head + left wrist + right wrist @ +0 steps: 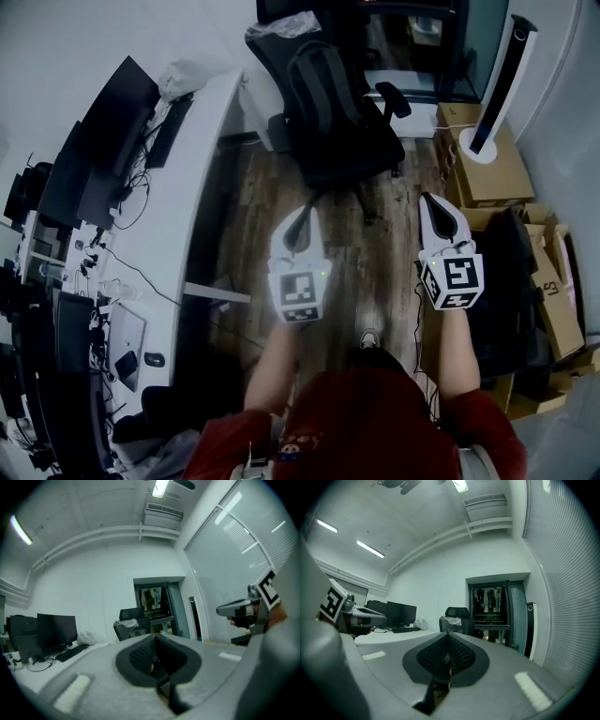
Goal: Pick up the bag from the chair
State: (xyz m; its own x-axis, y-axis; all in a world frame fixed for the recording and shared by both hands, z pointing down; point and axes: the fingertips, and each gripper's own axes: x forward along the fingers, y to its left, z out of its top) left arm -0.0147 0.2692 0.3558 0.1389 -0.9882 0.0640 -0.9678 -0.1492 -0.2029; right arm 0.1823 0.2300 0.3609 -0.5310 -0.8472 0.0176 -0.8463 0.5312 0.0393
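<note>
Your left hand-held gripper and right hand-held gripper are both pressed shut and empty, held level over the wooden floor. Ahead, the black bag sits on the office chair, well apart from both. A white surface lies to the left, cardboard boxes to the right.

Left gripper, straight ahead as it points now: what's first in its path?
The left gripper would probably meet the black bag on the chair first; nothing shows between. Depth unclear.
</note>
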